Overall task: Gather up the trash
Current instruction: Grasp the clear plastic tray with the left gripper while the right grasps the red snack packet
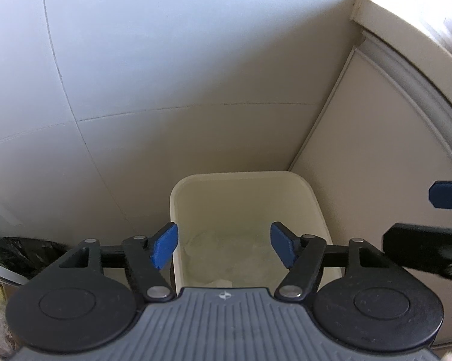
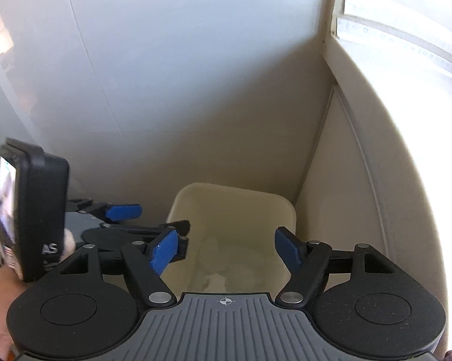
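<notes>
A cream rectangular bin [image 1: 241,178] stands in a corner, and I look down into it. Pale crumpled trash [image 1: 223,282] lies on its bottom, also seen in the right wrist view as trash [image 2: 214,279]. My left gripper [image 1: 224,246] hangs over the bin's mouth, open, with nothing between its blue pads [image 1: 164,246]. My right gripper [image 2: 226,251] is beside it over the same bin [image 2: 232,194], open and empty too. The left gripper [image 2: 154,225] shows at the left of the right wrist view, and a blue pad of the right gripper's finger [image 1: 448,194] shows at the right edge of the left wrist view.
A cream panelled cabinet side [image 1: 376,150] closes in the bin on the right. Pale grey tiles [image 1: 135,60] run behind and to the left. A black plastic bag [image 1: 18,252] sits low at the far left. A bright window ledge [image 2: 406,39] is up at the right.
</notes>
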### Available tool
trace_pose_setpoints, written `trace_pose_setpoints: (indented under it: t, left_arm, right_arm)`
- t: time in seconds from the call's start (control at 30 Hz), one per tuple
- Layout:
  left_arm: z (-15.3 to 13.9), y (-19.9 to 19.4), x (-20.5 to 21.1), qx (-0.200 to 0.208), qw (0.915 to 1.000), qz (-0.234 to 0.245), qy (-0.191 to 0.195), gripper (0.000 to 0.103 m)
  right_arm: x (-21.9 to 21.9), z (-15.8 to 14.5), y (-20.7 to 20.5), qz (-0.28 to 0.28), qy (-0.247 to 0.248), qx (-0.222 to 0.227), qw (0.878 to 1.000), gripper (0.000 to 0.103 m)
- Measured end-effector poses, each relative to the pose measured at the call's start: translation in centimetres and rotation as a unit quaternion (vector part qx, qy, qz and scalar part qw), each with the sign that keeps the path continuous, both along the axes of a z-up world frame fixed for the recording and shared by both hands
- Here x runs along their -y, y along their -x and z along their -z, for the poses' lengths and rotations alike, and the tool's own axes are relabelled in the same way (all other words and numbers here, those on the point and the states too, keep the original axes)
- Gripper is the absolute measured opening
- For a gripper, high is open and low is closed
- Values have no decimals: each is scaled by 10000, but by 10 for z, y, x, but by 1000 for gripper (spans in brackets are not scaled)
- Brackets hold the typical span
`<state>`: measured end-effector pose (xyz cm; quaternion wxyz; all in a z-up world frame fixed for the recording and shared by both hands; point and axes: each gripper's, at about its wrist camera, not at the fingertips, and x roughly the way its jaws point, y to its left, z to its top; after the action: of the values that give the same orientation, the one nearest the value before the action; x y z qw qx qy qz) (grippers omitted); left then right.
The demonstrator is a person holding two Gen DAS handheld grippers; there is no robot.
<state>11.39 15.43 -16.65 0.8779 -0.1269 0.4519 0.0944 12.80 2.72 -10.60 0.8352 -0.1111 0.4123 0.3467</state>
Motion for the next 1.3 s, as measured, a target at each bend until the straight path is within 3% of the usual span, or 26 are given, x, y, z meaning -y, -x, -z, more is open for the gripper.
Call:
trace_pose_setpoints:
  t: [0.17,0.43,0.67,0.93,1.13,1.3]
  left_arm:
    - [-15,3,2,160,9999,15,11,75]
    - [-55,3,16,582,9980,218,-125,91]
    - [-85,-3,38,971,9940,445,-216,101]
    - [-115,-23,73,1317,9875,827,-272,102]
    - [-137,-48,103,1449,9827,1114,-308,102]
    - [-156,-72,137,1671,9752,1434,-200,102]
  right_arm:
    - [14,-29,5,49,-313,72,9995,79]
    - [44,-82,15,181,-605,616,9961,86]
    - [77,-111,17,425,-690,1042,9912,90]
    - [120,-137,12,931,-733,1551,9808,93]
    - [158,-156,-8,1395,-1046,1615,9714,94]
    - [210,-170,-33,2109,-1304,1692,9539,97]
